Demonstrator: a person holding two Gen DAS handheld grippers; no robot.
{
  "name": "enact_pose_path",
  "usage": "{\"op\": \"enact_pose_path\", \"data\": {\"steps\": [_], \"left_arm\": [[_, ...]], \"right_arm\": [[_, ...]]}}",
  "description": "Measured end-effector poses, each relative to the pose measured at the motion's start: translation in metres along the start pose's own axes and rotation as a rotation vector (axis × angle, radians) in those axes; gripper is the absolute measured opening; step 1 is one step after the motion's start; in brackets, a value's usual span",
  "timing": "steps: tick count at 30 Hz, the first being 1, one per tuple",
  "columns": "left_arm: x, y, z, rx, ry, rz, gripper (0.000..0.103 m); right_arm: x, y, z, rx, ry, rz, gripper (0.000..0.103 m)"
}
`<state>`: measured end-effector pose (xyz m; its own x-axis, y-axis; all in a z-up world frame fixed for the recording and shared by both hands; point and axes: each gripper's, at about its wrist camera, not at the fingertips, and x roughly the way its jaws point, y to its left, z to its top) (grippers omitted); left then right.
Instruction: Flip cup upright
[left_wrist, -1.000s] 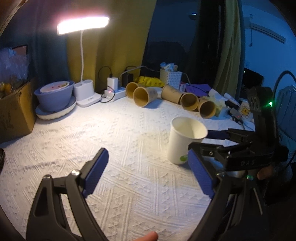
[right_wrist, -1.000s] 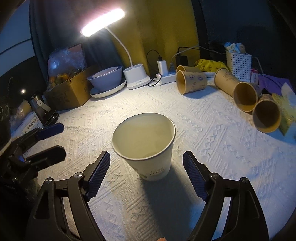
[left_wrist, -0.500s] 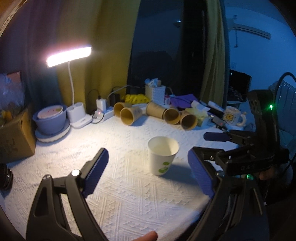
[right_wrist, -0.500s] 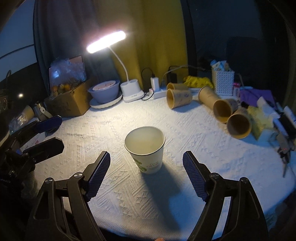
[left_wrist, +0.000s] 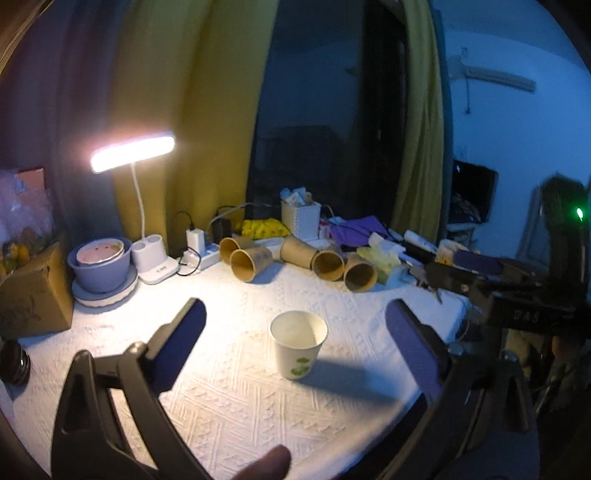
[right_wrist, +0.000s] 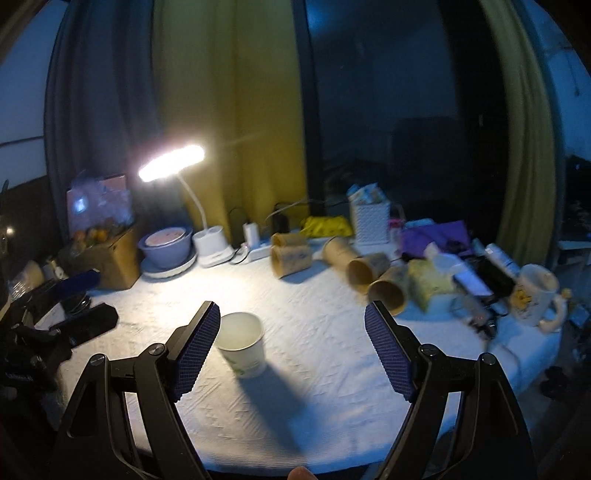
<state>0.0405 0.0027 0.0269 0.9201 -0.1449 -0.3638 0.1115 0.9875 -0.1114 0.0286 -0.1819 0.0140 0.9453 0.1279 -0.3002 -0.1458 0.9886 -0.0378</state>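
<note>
A white paper cup (left_wrist: 298, 344) with a green print stands upright, mouth up, on the white textured tablecloth (left_wrist: 236, 391). It also shows in the right wrist view (right_wrist: 242, 344). My left gripper (left_wrist: 295, 343) is open and empty, held back from the cup. My right gripper (right_wrist: 291, 350) is open and empty, with the cup just right of its left finger (right_wrist: 194, 350). The right gripper shows at the right edge of the left wrist view (left_wrist: 517, 291). The left gripper shows at the left of the right wrist view (right_wrist: 70, 306).
Several brown paper cups (left_wrist: 325, 262) lie on their sides along the back of the table. A lit desk lamp (left_wrist: 133, 155), a purple bowl (left_wrist: 99, 262), a cardboard box (left_wrist: 33, 295), a white basket (left_wrist: 301, 219) and a mug (right_wrist: 535, 295) stand around the edges.
Both grippers have pulled back and up from the cup, which now looks smaller. The cup stays upright in the same place.
</note>
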Motion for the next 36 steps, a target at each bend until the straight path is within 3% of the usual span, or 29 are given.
{"op": "enact_pose_path", "data": {"steps": [11,36], "left_arm": [[-0.012,0.001,-0.009,0.01,-0.092,0.179,0.099],[-0.012,0.014,-0.014,-0.052,-0.086,0.141,0.099]], "right_arm": [[-0.006,-0.016,-0.01,0.025,-0.006,-0.031,0.083],[0.0,-0.006,-0.012,0.004,0.007,-0.004,0.083]]}}
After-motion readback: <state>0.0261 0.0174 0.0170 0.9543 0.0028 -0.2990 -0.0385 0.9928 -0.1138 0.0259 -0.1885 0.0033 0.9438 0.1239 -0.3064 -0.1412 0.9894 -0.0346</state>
